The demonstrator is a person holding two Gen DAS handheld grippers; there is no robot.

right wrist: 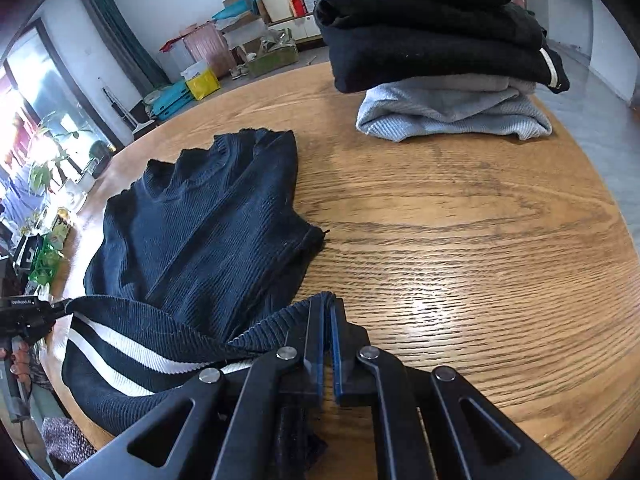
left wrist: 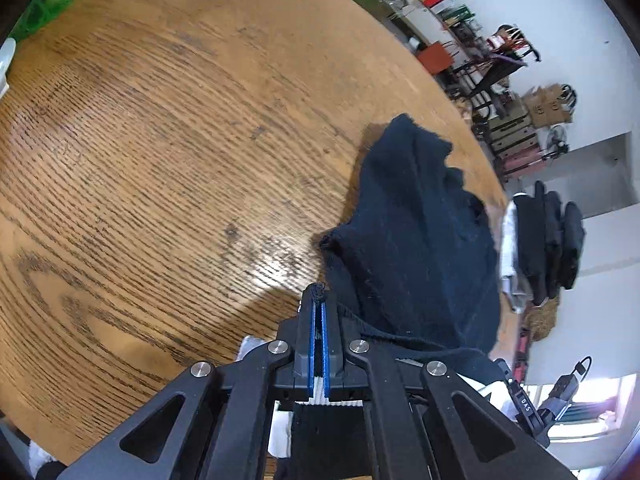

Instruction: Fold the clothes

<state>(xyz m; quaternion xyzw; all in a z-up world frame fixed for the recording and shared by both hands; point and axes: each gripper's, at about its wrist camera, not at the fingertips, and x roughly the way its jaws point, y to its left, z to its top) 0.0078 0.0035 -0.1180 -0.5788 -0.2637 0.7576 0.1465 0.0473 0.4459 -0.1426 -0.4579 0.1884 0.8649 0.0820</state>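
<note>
Pinching navy sweater (right wrist: 200,216) hem, both grippers, wooden table (right wrist: 460,240)

A dark navy ribbed sweater (right wrist: 200,220) with white stripes near its hem lies rumpled on the wooden surface (right wrist: 460,260), partly folded over itself, its hem edge lifted. Well apart, a stack of folded clothes (right wrist: 436,52) sits, black garments atop light grey ones.

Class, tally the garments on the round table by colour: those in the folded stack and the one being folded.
Black, in the stack: 3
Grey, in the stack: 2
Navy sweater, white-striped, pinched by both grippers: 1
Total: 6
</note>
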